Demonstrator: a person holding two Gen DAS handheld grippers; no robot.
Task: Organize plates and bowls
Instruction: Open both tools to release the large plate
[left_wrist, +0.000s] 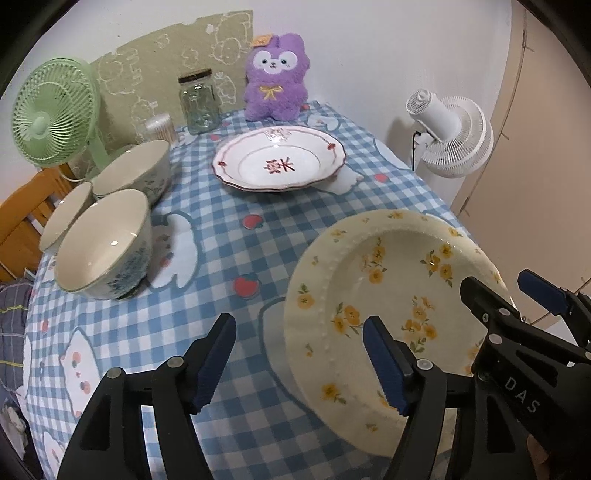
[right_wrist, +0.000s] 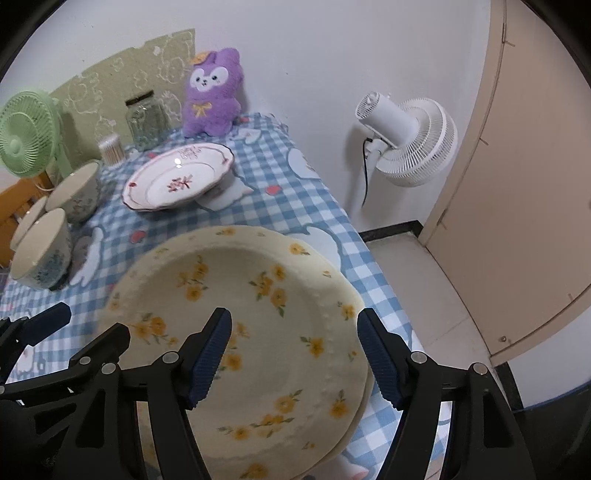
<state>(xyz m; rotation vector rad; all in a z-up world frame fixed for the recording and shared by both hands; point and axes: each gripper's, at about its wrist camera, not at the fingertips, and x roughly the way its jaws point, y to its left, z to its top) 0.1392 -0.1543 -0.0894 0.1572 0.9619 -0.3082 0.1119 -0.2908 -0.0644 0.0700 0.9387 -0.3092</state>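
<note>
- Left tool (left_wrist: 299, 363): I see its jaws spread wide, nothing pinched; one pad hangs over the cream plate's rim, the other over bare cloth.
- Right tool (right_wrist: 293, 356): jaws likewise wide, gripping nothing; its bases are cut off at the frame edge.
- Yellow-flowered plate (right_wrist: 258, 332): near edge of the worktop (left_wrist: 207, 258), seemingly atop a second like plate, of which only a sliver of rim shows; its near rim is hidden behind my tools.
- Red-patterned plate (left_wrist: 279, 160): far side, well apart; whether it is a stack I cannot tell.
- Two bowls (left_wrist: 107, 243), left side; a third dish behind them is mostly hidden.
- Purple plush (left_wrist: 276, 79), glass jar (left_wrist: 198, 103), green fan (left_wrist: 53, 112): far edge.
- White fan (right_wrist: 410, 142): off the worktop, by the wall.
</note>
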